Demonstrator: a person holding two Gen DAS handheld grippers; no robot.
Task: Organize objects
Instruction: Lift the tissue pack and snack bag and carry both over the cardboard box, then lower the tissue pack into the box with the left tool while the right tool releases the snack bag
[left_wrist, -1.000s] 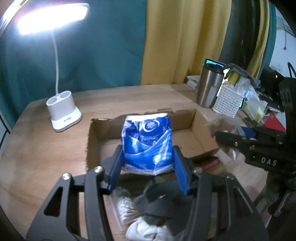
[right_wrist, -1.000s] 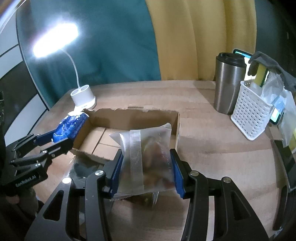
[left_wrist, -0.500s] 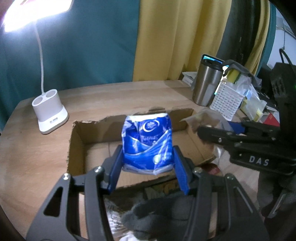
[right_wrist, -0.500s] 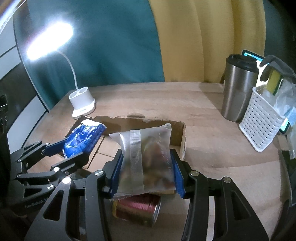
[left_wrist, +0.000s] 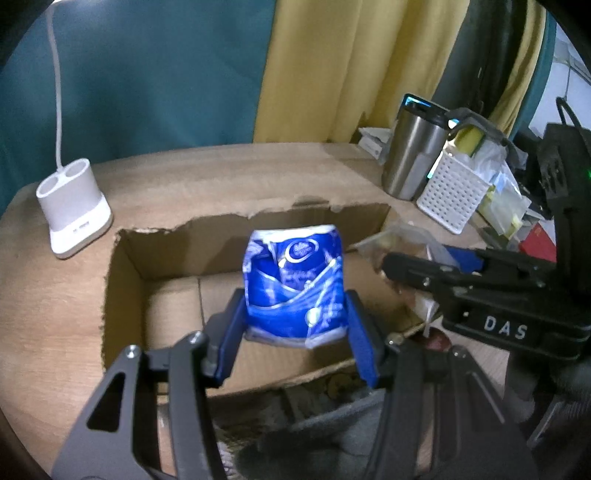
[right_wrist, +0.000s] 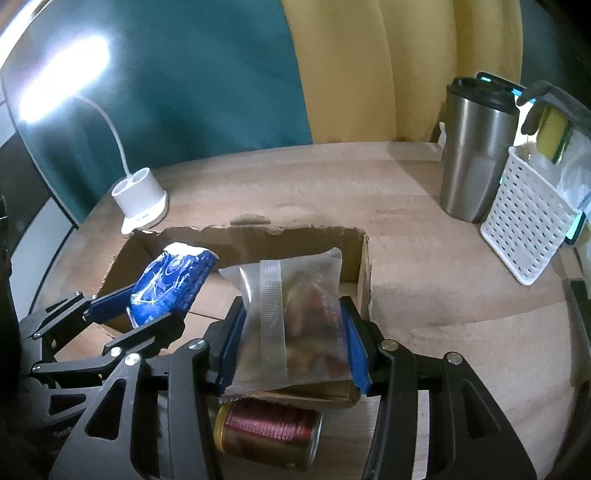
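Observation:
My left gripper (left_wrist: 295, 325) is shut on a blue tissue pack (left_wrist: 295, 284) and holds it above the open cardboard box (left_wrist: 125, 280). The pack also shows in the right wrist view (right_wrist: 170, 284). My right gripper (right_wrist: 291, 332) is shut on a clear snack bag (right_wrist: 291, 314) with a tape strip, over the box's near right corner (right_wrist: 364, 258). The bag shows at the right in the left wrist view (left_wrist: 406, 240). A red drink can (right_wrist: 266, 432) lies on its side on the table below my right gripper.
A white lamp base (left_wrist: 72, 210) stands left of the box. A steel tumbler (right_wrist: 476, 155) and a white perforated basket (right_wrist: 524, 221) stand at the right. Grey and white cloth (left_wrist: 332, 435) lies in front of the box.
Both grippers have moved forward with their loads. The tissue pack and the snack bag now hang over the box, and the can has come into view below the right gripper.

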